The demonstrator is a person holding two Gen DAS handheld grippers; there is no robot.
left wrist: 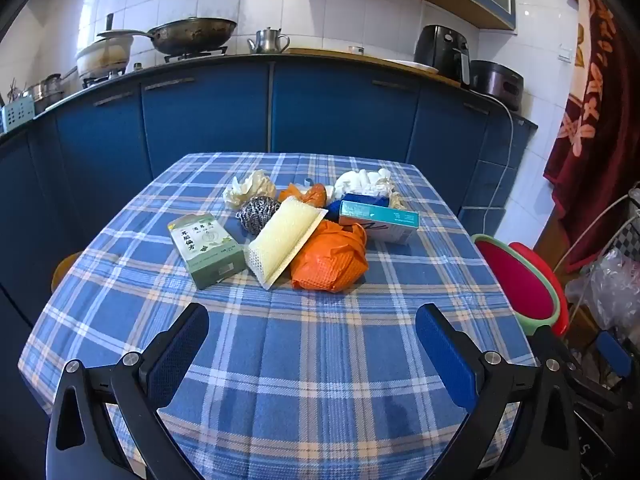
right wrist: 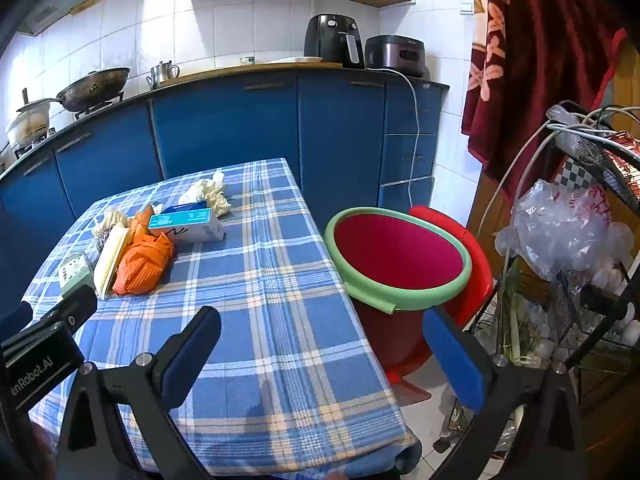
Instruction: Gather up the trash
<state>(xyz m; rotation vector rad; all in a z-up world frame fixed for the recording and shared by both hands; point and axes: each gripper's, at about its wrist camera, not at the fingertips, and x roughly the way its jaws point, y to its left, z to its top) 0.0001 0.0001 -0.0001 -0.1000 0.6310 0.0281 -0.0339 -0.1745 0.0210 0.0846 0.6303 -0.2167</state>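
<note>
Both sets of jaws spread as wide as they go, nothing between the blue pads of either the left gripper (left wrist: pixel 312 344) or the right gripper (right wrist: pixel 320 352)

Trash heaped in the far half of the blue plaid tablecloth (left wrist: pixel 280 380): green printed cardboard box (left wrist: pixel 206 250), pale yellow mesh-backed sponge (left wrist: pixel 286 238), crumpled orange plastic bag (left wrist: pixel 330 258), steel wire scourer (left wrist: pixel 256 212), teal-and-white carton (left wrist: pixel 380 222), crumpled white tissue wads (left wrist: pixel 366 182) behind

Heap dead ahead of the left gripper, well apart, bare cloth between; seen from the right wrist, off to the left and farther away, orange bag (right wrist: pixel 142 260) nearest of it

Red round bin with pale green rim (right wrist: pixel 398 256) standing just beside the table's right edge, directly in front of the right gripper

Green box and sponge both lying with long axes running roughly away from the left jaws, slightly slanted

Judged from this: left hand better placed for the first pick, straight forward and down, jaws across a short side; right hand better placed for the drop into the bin
</note>
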